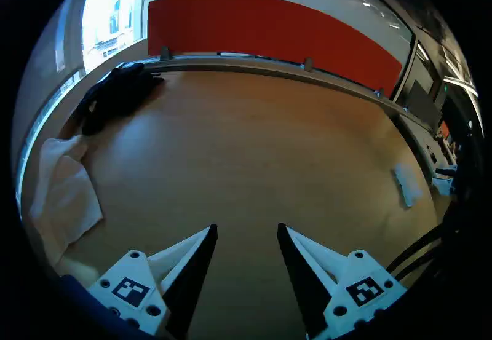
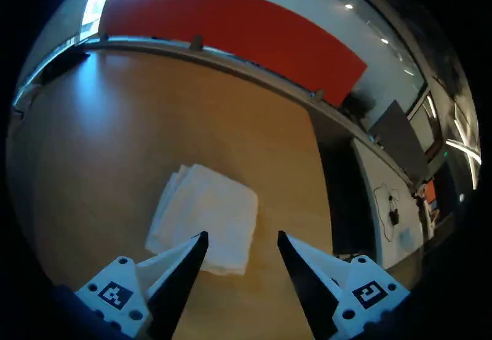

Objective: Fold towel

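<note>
The left gripper [image 1: 246, 225] and right gripper [image 2: 242, 233] both have fingers spread wide, holding nothing. The folded towel [image 2: 206, 217] lies well apart from the red divider [image 2: 246, 29]; a black cloth [image 1: 120, 91] lies near that divider.

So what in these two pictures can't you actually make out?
Left gripper view: black heap at the wooden table's far corner, too dark to identify.
Left gripper view: loose white cloth, cut off by the picture's edge.
Right gripper view: folded white towel, near edge partly hidden behind the right gripper's finger.
Right gripper view: cabled items beside the table, too small.
</note>
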The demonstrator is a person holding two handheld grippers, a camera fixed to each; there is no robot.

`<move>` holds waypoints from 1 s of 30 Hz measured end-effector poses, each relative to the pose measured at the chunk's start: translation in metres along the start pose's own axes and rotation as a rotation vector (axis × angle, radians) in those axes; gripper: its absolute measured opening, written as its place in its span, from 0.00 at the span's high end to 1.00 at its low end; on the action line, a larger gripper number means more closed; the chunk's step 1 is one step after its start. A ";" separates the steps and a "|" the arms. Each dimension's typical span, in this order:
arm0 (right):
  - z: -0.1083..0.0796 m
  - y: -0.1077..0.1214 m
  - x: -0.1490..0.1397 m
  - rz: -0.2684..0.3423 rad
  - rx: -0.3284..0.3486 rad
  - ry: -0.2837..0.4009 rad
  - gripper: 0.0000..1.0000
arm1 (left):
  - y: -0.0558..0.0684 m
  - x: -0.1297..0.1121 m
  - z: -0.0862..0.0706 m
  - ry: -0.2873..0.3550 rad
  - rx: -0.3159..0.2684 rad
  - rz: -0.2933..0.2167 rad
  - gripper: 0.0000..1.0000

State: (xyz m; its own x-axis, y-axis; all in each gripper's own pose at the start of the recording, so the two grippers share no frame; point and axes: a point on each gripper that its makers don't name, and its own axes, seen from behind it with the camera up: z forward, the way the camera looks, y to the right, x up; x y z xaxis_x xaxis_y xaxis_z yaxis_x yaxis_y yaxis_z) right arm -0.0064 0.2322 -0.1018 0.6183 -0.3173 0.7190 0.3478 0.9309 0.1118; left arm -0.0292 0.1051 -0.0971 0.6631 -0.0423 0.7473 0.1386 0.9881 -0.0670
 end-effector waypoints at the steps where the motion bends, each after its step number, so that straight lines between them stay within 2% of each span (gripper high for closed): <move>1: -0.003 -0.002 0.007 0.012 -0.002 0.021 0.13 | 0.000 0.001 0.000 0.001 0.000 0.001 0.29; 20: -0.047 -0.049 0.118 0.266 0.019 0.416 0.13 | -0.003 0.011 -0.002 0.024 -0.001 0.006 0.28; 30: -0.060 -0.065 0.148 0.313 0.019 0.517 0.12 | -0.002 0.023 -0.003 0.058 -0.004 0.006 0.29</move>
State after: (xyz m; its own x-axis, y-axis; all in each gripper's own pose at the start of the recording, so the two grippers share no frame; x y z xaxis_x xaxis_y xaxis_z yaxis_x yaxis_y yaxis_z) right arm 0.1048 0.1143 -0.0434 0.9533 -0.0706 0.2937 0.0846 0.9958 -0.0354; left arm -0.0123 0.1018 -0.0819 0.7057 -0.0456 0.7071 0.1374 0.9878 -0.0735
